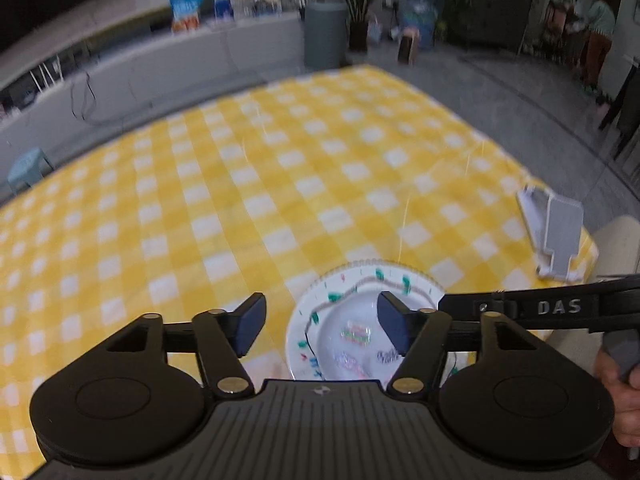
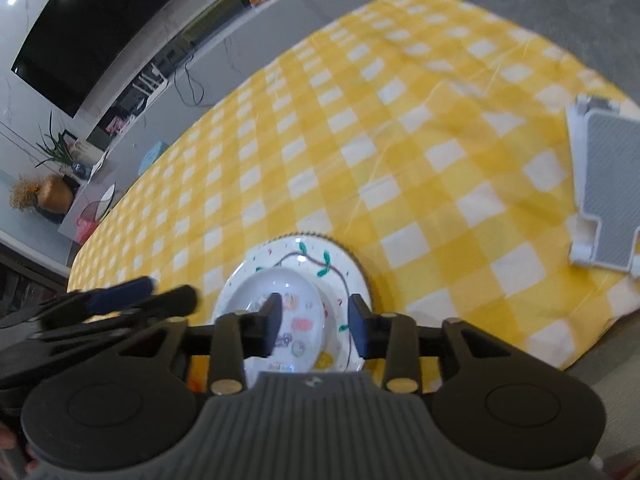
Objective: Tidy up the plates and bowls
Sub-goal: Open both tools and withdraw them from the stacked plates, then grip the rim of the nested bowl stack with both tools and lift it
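A white plate with a green vine pattern [image 1: 340, 300] lies near the front edge of the yellow checked table [image 1: 260, 180]. A smaller white dish with coloured pictures [image 1: 352, 344] sits on it. Both show in the right wrist view, the plate [image 2: 320, 264] and the dish [image 2: 292, 300]. My left gripper [image 1: 320, 324] is open and empty, over the plate's left part. My right gripper [image 2: 314, 326] is open and empty, its fingers above the dish's near side. The right gripper's arm crosses the left wrist view [image 1: 540, 308]. The left gripper's fingers [image 2: 132, 296] show at the left.
A grey and white stand [image 1: 556, 236] lies at the table's right edge; it also shows in the right wrist view [image 2: 608, 192]. A long white counter [image 1: 180, 64] with snack packs runs behind the table. A blue stool [image 1: 26, 168] stands at the far left.
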The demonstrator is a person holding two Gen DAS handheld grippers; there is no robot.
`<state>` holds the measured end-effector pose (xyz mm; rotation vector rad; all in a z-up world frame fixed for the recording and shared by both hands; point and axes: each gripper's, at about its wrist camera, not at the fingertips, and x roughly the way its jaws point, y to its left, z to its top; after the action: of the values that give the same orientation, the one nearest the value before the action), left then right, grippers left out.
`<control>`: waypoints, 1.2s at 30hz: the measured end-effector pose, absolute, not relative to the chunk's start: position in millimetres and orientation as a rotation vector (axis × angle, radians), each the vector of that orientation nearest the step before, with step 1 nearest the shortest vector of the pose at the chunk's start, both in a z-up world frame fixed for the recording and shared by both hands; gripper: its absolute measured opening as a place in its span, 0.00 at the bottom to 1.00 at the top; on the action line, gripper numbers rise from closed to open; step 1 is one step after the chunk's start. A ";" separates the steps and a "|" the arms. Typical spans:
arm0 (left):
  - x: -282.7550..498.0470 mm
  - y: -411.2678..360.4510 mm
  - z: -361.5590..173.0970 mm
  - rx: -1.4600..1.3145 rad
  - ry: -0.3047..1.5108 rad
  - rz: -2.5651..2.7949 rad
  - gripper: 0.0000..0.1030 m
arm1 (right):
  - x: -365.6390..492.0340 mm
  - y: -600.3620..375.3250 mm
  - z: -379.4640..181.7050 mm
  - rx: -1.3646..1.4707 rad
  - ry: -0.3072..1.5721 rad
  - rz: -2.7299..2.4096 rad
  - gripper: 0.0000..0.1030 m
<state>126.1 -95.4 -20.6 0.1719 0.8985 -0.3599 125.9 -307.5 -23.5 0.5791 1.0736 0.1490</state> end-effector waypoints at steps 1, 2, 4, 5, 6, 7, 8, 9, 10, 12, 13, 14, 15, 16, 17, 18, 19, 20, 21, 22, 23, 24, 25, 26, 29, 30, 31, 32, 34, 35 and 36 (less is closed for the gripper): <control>123.4 -93.6 -14.9 0.171 0.880 -0.354 0.75 | 126.2 -308.2 -22.7 0.575 1.068 0.142 0.44; 120.8 -91.3 -9.2 0.172 0.863 -0.348 0.76 | 126.5 -309.0 -22.0 0.572 1.060 0.131 0.53; 114.0 -84.8 1.6 0.173 0.831 -0.337 0.79 | 126.6 -311.3 -20.0 0.579 1.030 0.100 0.69; 111.0 -80.6 6.2 0.163 0.818 -0.324 0.79 | 126.5 -312.2 -18.7 0.585 1.007 0.083 0.78; 108.0 -75.5 11.1 0.147 0.810 -0.307 0.80 | 126.8 -312.4 -16.6 0.587 0.986 0.074 0.81; 105.5 -70.5 16.3 0.135 0.807 -0.290 0.80 | 127.0 -311.9 -14.0 0.584 0.966 0.073 0.82; 102.9 -65.1 21.0 0.129 0.804 -0.278 0.81 | 127.3 -311.1 -10.7 0.578 0.947 0.079 0.84; 99.5 -58.4 25.7 0.117 0.799 -0.264 0.82 | 127.1 -309.5 -7.0 0.571 0.928 0.089 0.85; 97.0 -50.3 28.9 0.091 0.804 -0.244 0.84 | 125.8 -307.0 -3.3 0.562 0.911 0.103 0.87; 90.1 -28.9 31.6 -0.002 0.821 -0.225 0.85 | 124.4 -299.1 4.0 0.539 0.894 0.165 0.87; 86.0 -17.8 30.8 -0.050 0.831 -0.223 0.85 | 123.8 -293.2 7.5 0.525 0.894 0.213 0.87; 82.4 -7.4 28.6 -0.089 0.845 -0.218 0.85 | 122.4 -285.8 11.5 0.514 0.892 0.268 0.87; 78.3 2.5 25.3 -0.114 0.860 -0.208 0.85 | 120.8 -278.5 14.9 0.506 0.887 0.322 0.87; 74.6 10.5 22.0 -0.122 0.871 -0.194 0.85 | 119.0 -270.6 17.6 0.500 0.882 0.375 0.87; 71.2 17.5 17.7 -0.121 0.883 -0.172 0.85 | 116.9 -261.9 20.4 0.494 0.880 0.428 0.87; 69.1 24.5 12.6 -0.123 0.897 -0.141 0.85 | 114.6 -252.3 22.8 0.487 0.881 0.473 0.87; 67.3 31.5 8.7 -0.132 0.910 -0.106 0.85 | 112.1 -242.2 24.2 0.479 0.888 0.511 0.87; 67.1 37.6 3.7 -0.143 0.927 -0.068 0.85 | 110.0 -231.9 24.4 0.467 0.901 0.542 0.87; 67.2 42.1 -1.0 -0.148 0.942 -0.043 0.85 | 108.2 -221.3 24.0 0.452 0.919 0.572 0.87; 67.9 46.1 -5.1 -0.147 0.955 -0.028 0.85 | 105.8 -211.5 22.5 0.438 0.938 0.595 0.87; 69.0 48.9 -8.6 -0.141 0.966 -0.022 0.85 | 103.7 -202.3 21.0 0.426 0.959 0.609 0.87; 71.3 50.3 -12.5 -0.137 0.975 -0.025 0.85 | 102.0 -194.4 18.7 0.415 0.981 0.616 0.86; 73.1 50.6 -16.2 -0.137 0.983 -0.033 0.85 | 101.3 -186.8 15.9 0.399 1.007 0.619 0.83; 75.7 50.3 -20.3 -0.138 0.994 -0.042 0.85 | 101.0 -181.0 12.6 0.387 1.028 0.613 0.79; 81.9 48.8 -33.8 -0.140 1.030 -0.061 0.85 | 100.5 -167.8 4.4 0.363 1.077 0.591 0.74; 84.5 47.9 -38.0 -0.140 1.044 -0.057 0.84 | 101.6 -164.6 1.9 0.352 1.091 0.587 0.74; 85.3 47.1 -41.5 -0.148 1.053 -0.051 0.84 | 102.3 -163.0 -0.8 0.340 1.100 0.580 0.70; 85.8 47.1 -45.4 -0.163 1.058 -0.048 0.84 | 104.4 -161.1 -3.6 0.330 1.107 0.575 0.67; 80.4 47.7 -51.9 -0.186 1.067 -0.053 0.83 | 106.2 -157.1 -10.4 0.322 1.127 0.576 0.66; 81.2 47.8 -54.7 -0.200 1.071 -0.055 0.82 | 107.5 -155.3 -13.9 0.323 1.140 0.578 0.65; 82.4 48.3 -57.5 -0.213 1.079 -0.047 0.81 | 108.7 -153.9 -17.1 0.324 1.151 0.578 0.63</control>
<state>82.4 48.3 -57.5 -0.2131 1.0788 -0.0469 108.7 -153.9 -17.1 0.3241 1.1505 0.5779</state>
